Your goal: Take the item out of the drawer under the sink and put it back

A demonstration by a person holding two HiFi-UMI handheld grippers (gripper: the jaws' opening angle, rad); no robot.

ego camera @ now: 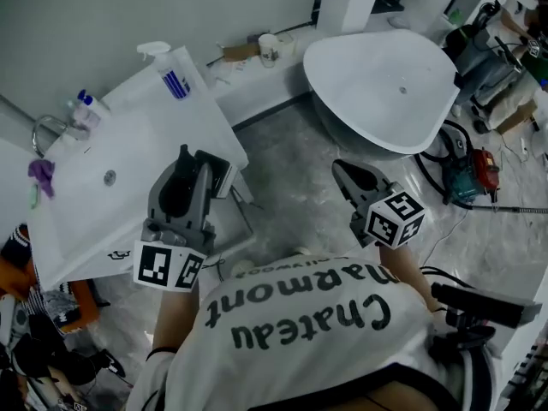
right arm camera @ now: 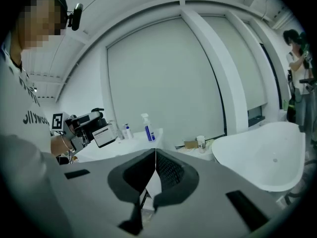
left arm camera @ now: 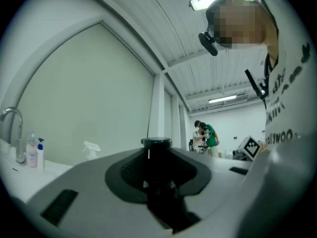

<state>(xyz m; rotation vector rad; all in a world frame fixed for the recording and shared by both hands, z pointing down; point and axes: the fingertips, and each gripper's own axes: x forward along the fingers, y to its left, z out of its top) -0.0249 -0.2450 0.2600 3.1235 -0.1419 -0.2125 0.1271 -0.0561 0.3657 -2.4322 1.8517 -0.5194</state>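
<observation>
Left gripper view, my left claw (left arm camera: 156, 152) pinching a black item (left arm camera: 158, 182) at centre frame, head view, that item held centre left, just off the white sink's (ego camera: 154, 144) lower right edge, right gripper view, my right claw (right arm camera: 155, 155) pressed together, nothing in it.

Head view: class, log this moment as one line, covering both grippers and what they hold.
left gripper: shut on black labelled item | right gripper: shut, empty | sink: left of item
</observation>
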